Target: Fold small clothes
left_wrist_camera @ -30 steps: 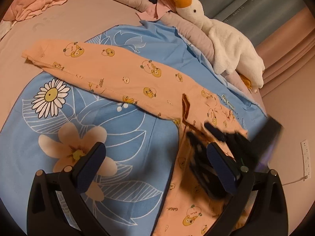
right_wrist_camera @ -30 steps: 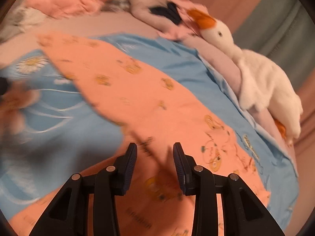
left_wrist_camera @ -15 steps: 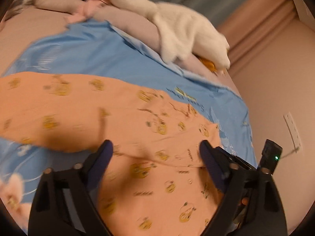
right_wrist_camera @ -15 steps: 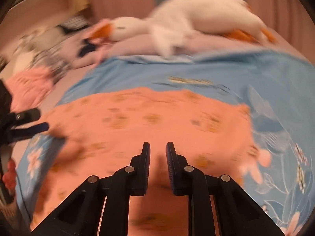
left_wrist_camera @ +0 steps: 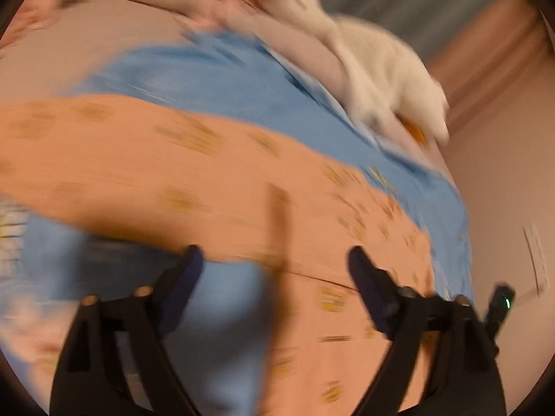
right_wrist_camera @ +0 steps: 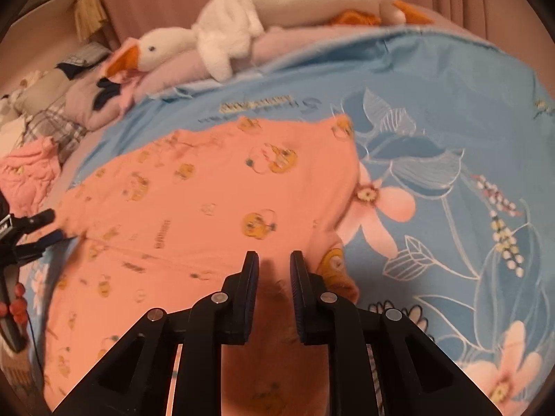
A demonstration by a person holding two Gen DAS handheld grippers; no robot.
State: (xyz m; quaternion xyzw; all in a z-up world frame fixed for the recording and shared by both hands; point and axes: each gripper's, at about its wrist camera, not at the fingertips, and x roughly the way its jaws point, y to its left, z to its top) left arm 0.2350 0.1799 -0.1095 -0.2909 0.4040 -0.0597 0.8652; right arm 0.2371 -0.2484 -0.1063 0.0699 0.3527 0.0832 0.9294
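Note:
An orange baby garment with a yellow chick print (right_wrist_camera: 208, 201) lies spread on a blue floral sheet (right_wrist_camera: 451, 159). It also shows, blurred, in the left wrist view (left_wrist_camera: 173, 173). My left gripper (left_wrist_camera: 274, 260) is open wide and empty, just above the garment's lower edge. My right gripper (right_wrist_camera: 274, 263) has its jaws a narrow gap apart over the garment's near edge, with nothing between the fingers. The left gripper shows at the left edge of the right wrist view (right_wrist_camera: 31, 232).
A white plush goose (right_wrist_camera: 270, 3) lies on a pink blanket at the sheet's far side, also in the left wrist view (left_wrist_camera: 381, 69). Piled clothes (right_wrist_camera: 52, 104) and a pink quilted item (right_wrist_camera: 24, 176) sit far left. A wall with a socket (left_wrist_camera: 534, 253) is at right.
The right gripper's jaws have opened slightly and it has come closer to the garment's edge. The left gripper has swung left, still wide open; its view is blurred by motion.

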